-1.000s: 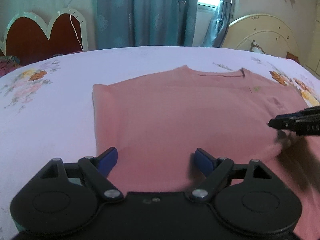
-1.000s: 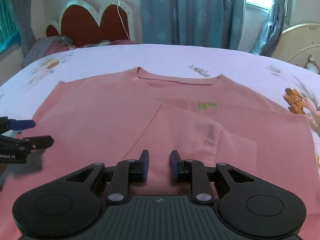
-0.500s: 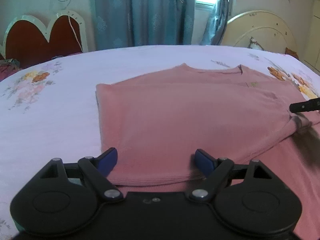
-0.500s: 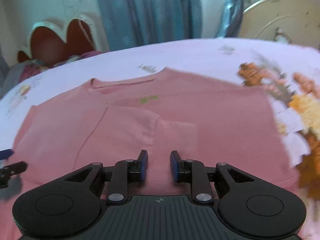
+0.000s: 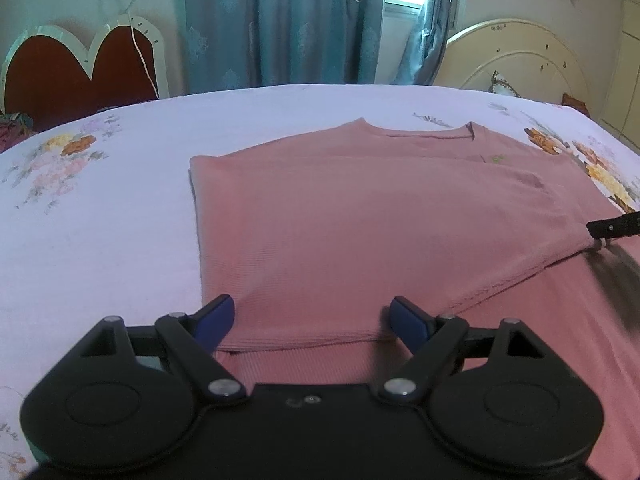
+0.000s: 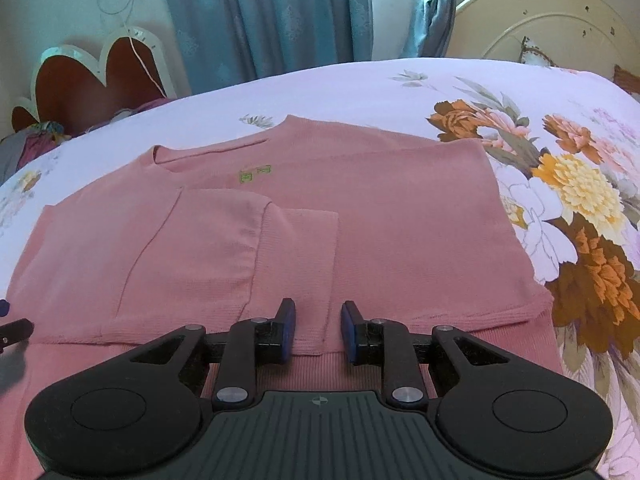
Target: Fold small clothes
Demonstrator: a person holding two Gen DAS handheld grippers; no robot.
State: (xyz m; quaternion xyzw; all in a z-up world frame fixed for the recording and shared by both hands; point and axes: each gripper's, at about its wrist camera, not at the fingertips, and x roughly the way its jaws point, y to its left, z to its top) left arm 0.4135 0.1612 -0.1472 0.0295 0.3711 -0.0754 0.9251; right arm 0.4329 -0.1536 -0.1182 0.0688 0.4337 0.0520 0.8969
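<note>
Floral bedsheet [image 6: 552, 184] covers the bed, and the pink sweater [image 5: 380, 220] lies flat in its middle, both sides already folded inward, one sleeve cuff [image 6: 308, 248] resting on top. I judge the sides done and the bottom-to-collar fold next, which calls for both tools gripping the hem. Left gripper [image 5: 312, 316] hangs spread wide over the near left hem, pinching nothing. Right gripper [image 6: 318, 330] stands narrowly parted just above the cuff edge, empty. Heart-shaped headboard [image 5: 76, 68] and blue curtains [image 5: 280, 24] sit well behind; nothing obstructs
</note>
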